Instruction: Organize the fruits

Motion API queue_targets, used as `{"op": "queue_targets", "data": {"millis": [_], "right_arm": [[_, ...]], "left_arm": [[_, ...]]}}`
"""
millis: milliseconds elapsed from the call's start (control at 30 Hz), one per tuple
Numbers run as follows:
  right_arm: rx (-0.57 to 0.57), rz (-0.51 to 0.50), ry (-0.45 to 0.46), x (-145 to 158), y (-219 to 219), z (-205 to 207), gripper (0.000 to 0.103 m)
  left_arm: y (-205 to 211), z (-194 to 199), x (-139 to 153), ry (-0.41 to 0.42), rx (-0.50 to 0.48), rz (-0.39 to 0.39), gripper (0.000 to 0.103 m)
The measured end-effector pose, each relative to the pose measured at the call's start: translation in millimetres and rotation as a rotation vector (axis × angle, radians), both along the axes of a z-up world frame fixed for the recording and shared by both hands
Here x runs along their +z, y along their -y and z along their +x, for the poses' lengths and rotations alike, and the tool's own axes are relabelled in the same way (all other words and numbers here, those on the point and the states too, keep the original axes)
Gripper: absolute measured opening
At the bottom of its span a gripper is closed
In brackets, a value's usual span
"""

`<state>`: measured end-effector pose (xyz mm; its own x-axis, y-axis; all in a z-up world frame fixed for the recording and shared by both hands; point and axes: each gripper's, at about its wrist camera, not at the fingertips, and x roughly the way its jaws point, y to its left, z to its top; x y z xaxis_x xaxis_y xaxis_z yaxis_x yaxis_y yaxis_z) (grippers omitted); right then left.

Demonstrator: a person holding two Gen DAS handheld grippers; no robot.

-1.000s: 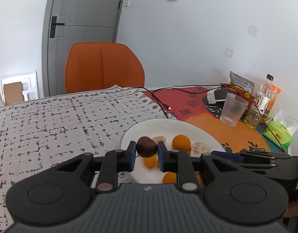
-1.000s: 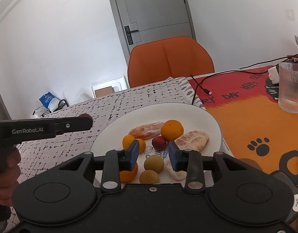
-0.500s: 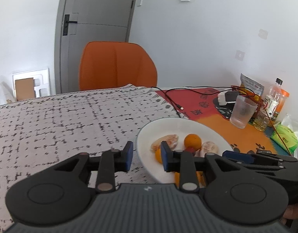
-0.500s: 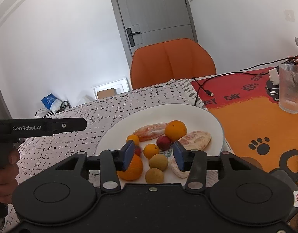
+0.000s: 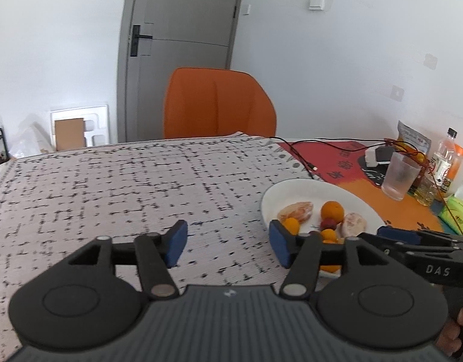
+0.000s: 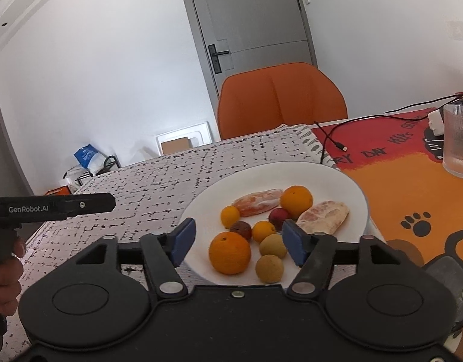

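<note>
We see the fruits gathered on the white plate (image 6: 337, 187), which sits on the bench where the speckled cloth (image 5: 111, 187) meets the orange mat (image 6: 412, 187). A large orange (image 6: 229, 252) lies at the plate's near edge with two tan round fruits (image 6: 269, 268) beside it; small oranges (image 6: 263, 231), a dark brown fruit (image 6: 241, 230), a red one (image 6: 278, 216), another orange (image 6: 296, 201) and two peeled segments (image 6: 323, 216) fill the middle. Our right gripper (image 6: 239, 242) hovers level over the near rim, jaws wide apart and holding nothing. Our left gripper (image 5: 228, 242) hangs over the cloth just left of the plate, jaws also spread and bare. The cloth runs open to the far edge, where an orange chair (image 5: 219, 104) stands. A glass (image 5: 399, 176) and bottles (image 5: 442, 158) crowd the far right corner.
</note>
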<state>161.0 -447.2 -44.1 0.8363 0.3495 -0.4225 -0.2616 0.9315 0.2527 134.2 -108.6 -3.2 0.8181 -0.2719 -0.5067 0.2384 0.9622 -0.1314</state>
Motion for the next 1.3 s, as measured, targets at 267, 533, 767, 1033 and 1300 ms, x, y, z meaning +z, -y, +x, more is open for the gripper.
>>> {"op": "queue_targets", "data": {"millis": [267,533,767,1033,1300], "right_arm": [[0.011,0.005,0.024,8.4,-8.6,-10.1,0.091],[0.032,-0.001,0.039,15.3,-19.1,-20.3,0.103],[0.043,-0.016,0.040,21.6,-28.8,-31.3,0.103],[0.050,-0.021,0.023,27.5,-36.0,-44.5,0.103],[0.075,-0.028,0.007,32.5,-41.8,-55.2,0.103]], "left_arm": [[-16.7,-18.7,3.5,0.020,0.074,0.029,0.085],[-30.8,-36.7,8.1,0.029,0.136,0.056,0.096],[-44.0,-52.4,11.5,0.026,0.168,0.076,0.098],[-57.3,-70.4,15.9,-0.004,0.185,0.092,0.099],[-69.0,-92.8,19.0,-0.008,0.224,0.094,0.100]]}}
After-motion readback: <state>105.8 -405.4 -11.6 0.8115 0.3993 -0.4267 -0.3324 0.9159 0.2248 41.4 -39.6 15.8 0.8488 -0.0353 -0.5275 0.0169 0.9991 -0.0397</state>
